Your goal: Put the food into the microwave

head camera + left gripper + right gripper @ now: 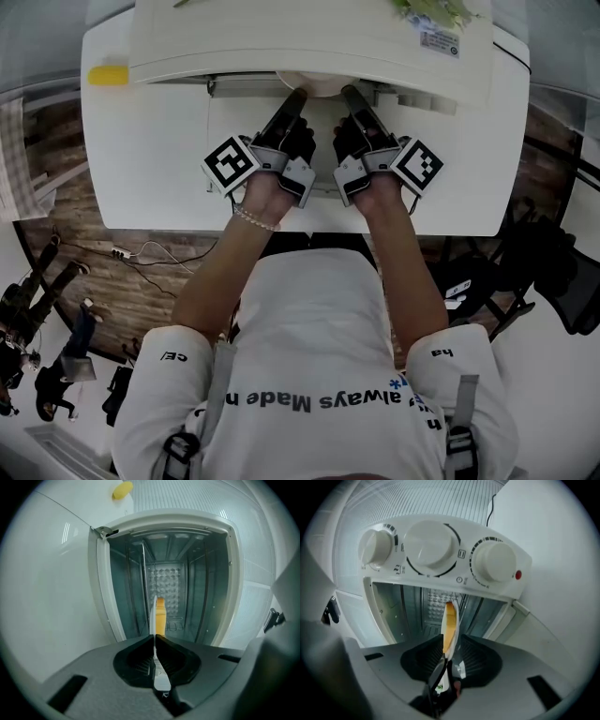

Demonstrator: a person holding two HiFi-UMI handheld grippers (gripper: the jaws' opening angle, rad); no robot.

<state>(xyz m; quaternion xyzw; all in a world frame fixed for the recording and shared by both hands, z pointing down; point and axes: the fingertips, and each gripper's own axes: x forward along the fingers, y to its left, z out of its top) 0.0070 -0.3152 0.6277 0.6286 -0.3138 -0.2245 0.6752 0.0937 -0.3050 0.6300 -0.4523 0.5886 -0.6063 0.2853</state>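
Left hand-held gripper (154, 638): jaws closed on the thin white rim of the plate (154, 613), facing the microwave (101, 597) opening.
Right hand-held gripper (449, 644): also clamped on the plate rim, just below the microwave's knobs (429, 548).
Plate: carried between both grippers at the microwave's open front. Its far part seems to reach inside, and it is not yet set down.
Food (161, 616): an orange-yellow piece on the plate, toward the microwave's cavity.
Handling: the plate looks stiff, glazed, probably slippery and breakable. The food likely lies loose and could slide if the plate tips.
Hold: opposite rim edges, kept level.
Worktop (150, 169): white, under the microwave.
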